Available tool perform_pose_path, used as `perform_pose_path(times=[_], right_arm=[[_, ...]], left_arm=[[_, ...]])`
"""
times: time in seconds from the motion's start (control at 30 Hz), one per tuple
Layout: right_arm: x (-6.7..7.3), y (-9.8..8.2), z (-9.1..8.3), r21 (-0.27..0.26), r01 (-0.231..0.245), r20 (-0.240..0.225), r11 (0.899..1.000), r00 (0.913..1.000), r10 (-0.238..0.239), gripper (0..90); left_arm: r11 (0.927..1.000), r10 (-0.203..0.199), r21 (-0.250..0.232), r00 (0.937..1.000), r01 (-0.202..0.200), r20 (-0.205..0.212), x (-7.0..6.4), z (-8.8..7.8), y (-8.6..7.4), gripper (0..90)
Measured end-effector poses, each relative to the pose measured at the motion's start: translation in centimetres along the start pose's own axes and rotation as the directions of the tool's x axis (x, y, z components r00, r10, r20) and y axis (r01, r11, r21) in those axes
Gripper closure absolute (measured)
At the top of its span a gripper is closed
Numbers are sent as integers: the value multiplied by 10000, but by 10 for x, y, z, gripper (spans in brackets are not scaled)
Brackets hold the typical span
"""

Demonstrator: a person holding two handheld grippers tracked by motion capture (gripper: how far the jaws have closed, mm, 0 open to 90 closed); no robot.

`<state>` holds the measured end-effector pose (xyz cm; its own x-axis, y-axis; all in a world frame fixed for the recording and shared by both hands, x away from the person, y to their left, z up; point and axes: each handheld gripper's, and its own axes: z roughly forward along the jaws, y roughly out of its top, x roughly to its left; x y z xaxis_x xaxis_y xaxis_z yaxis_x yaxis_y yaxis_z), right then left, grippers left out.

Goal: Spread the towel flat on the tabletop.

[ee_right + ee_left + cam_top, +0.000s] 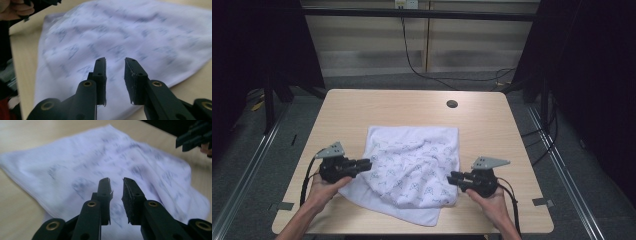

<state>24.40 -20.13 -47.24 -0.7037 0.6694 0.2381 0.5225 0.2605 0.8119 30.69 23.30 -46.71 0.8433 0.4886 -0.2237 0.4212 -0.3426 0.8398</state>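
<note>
Worktop point(362, 105): pale wood-grain surface with a small dark round hole point(452, 104) near its far edge, right of centre.

Cloth point(412, 165): white fabric with a faint blue-grey printed pattern, lying rumpled on the near half of the worktop, roughly central between the two grippers. Its far edge lies fairly straight; a near corner points toward the front edge of the worktop. Seen again in the left gripper view point(82, 165) and the right gripper view point(130, 32), in both cases blurred.

Left gripper point(364, 164): held in the person's left hand point(324, 187) at the cloth's left edge, jaws pointing right, toward the fabric. In its own view point(116, 185) the jaws are released, standing a narrow gap apart above the cloth with nothing between the pads.

Right gripper point(453, 179): held in the person's right hand point(492, 200) at the cloth's near right corner, jaws pointing left, toward the fabric. In its own view point(115, 65) the jaws are likewise released, a narrow gap between them, with the cloth beyond and nothing pinched.

Contact: from the high view the tips of both grippers lie over or at the cloth's margin; whether they touch it cannot be told.

Grey plates point(332, 149): one three-cornered plate on top of each gripper.

Surroundings: dark floor around the worktop, and a black cable point(412, 60) hanging down the pale wall behind.
</note>
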Motion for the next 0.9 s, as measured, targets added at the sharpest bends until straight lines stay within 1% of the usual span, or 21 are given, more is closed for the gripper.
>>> perform_pose_path(times=[0.1, 0.13, 0.17, 0.2, 0.23, 0.3, 0.4, 0.43, 0.47, 0.5, 0.53, 0.57, 0.6, 0.63, 0.67, 0.7, 0.77, 0.8, 0.83, 0.87, 0.9], right_arm=[[18, -7, 7, 276, 395, -289, 9988, 9988, -387, 607], [23, -9, 12, 356, 484, -425, 9982, 9980, -468, 566], [26, -10, 17, 533, 616, -573, 9967, 9966, -585, 525], [27, -10, 24, 669, 591, -790, 9960, 9954, -537, 486], [27, -11, 29, 727, 464, -828, 9963, 9957, -404, 458], [26, -13, 38, 925, 556, -850, 9942, 9952, -478, 436], [28, -14, 45, 1114, 992, -895, 9888, 9920, -894, 397], [30, -15, 46, 1147, 1277, -833, 9852, 9894, -1186, 386], [30, -15, 46, 1147, 1277, -833, 9852, 9894, -1186, 386], [33, -18, 47, 1161, 1624, -699, 9799, 9854, -1550, 398], [33, -18, 47, 1161, 1624, -699, 9799, 9854, -1550, 398], [34, -19, 48, 1171, 1855, -542, 9756, 9821, -1802, 429], [36, -19, 49, 1217, 2212, -300, 9676, 9752, -2191, 471], [37, -19, 48, 1322, 2371, -163, 9624, 9714, -2371, 528], [37, -18, 48, 1359, 2362, 36, 9622, 9711, -2388, 621], [35, -17, 47, 1370, 2221, 195, 9653, 9737, -2268, 693], [27, -14, 43, 1214, 1678, 70, 9783, 9854, -1699, 806], [27, -14, 43, 1214, 1678, 70, 9783, 9854, -1699, 806], [25, -12, 40, 1073, 1432, -16, 9839, 9896, -1439, 812], [22, -9, 36, 802, 1236, -122, 9891, 9923, -1230, 812], [19, -4, 32, 446, 961, -241, 9944, 9952, -951, 813]], left_arm=[[9998, 11, 193, 9999, -14, 158, -5, 1, -11, 735], [9994, -112, 321, 9998, 107, 168, -5, 3, -15, 720], [9984, -183, 526, 9998, 182, 10, -4, 6, -19, 697], [9979, -213, 613, 9998, 214, -25, -3, 8, -21, 677], [9963, -271, 815, 9996, 274, -38, -1, 12, -24, 673], [9938, -239, 1076, 9992, 272, -311, 0, 18, -28, 667], [9904, -126, 1371, 9990, 184, -431, 0, 23, -30, 705], [9901, -118, 1391, 9991, 174, -405, 1, 24, -30, 705], [9906, -194, 1348, 9989, 252, -438, 1, 25, -30, 705], [9903, -263, 1352, 9987, 320, -442, 2, 24, -30, 704], [9907, -319, 1310, 9985, 376, -451, 2, 24, -30, 704], [9913, -311, 1264, 9984, 368, -465, 3, 23, -29, 699], [9928, -362, 1122, 9980, 419, -517, 4, 21, -28, 693], [9944, -478, 915, 9977, 521, -480, 6, 17, -26, 691], [9960, -624, 606, 9966, 656, -533, 8, 11, -24, 690], [9963, -776, 330, 9948, 799, -654, 12, 5, -22, 690], [9943, -1065, -76, 9880, 1063, -1119, 19, -5, -22, 704], [9941, -1076, 10, 9852, 1087, -1337, 23, -8, -24, 704], [9931, -1147, 65, 9823, 1169, -1480, 26, -9, -26, 704], [9917, -1238, 146, 9809, 1274, -1502, 28, -8, -29, 702], [9915, -1184, 344, 9797, 1255, -1615, 30, -7, -32, 700]])
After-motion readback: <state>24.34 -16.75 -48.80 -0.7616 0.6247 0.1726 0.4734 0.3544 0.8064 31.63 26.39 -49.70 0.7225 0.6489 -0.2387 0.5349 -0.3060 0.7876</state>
